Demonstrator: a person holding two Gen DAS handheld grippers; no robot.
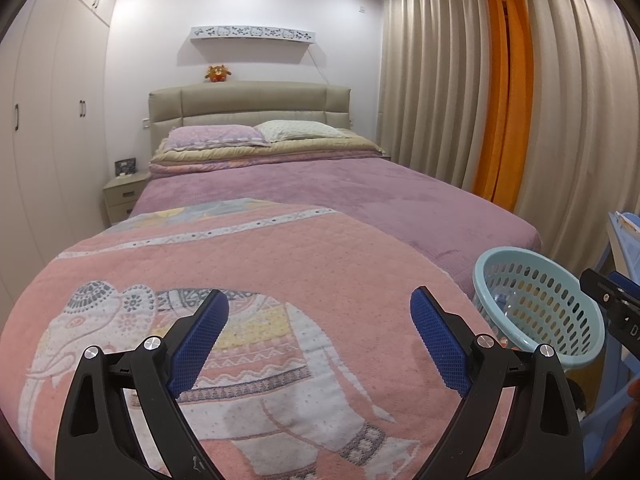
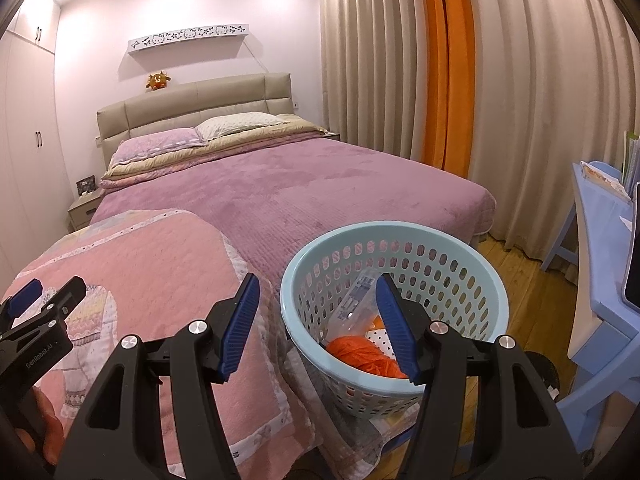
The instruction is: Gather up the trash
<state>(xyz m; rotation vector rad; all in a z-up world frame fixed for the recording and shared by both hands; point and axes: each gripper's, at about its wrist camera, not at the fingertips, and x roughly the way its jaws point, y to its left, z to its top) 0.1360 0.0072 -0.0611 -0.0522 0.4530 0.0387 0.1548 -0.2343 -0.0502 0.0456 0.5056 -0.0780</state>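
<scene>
While both hand-held grippers gape, left (image 1: 320, 340), right (image 2: 318, 326) | one basket (image 2: 394, 236) | one orange wad (image 2: 362, 354) inside

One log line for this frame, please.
left hand-held gripper open, empty | right hand-held gripper open, empty | basket holds trash | bed

White lettering reading "GenRobot.AI" runs along the black body of the left claw (image 2: 24, 300), seen from the right wrist view. On the right claw (image 1: 618, 300), at the edge of the left wrist view, a partial white mark, possibly "D", is cut off by the frame. The packaging print inside the blue basket (image 2: 394, 236) is too blurred to read.
</scene>
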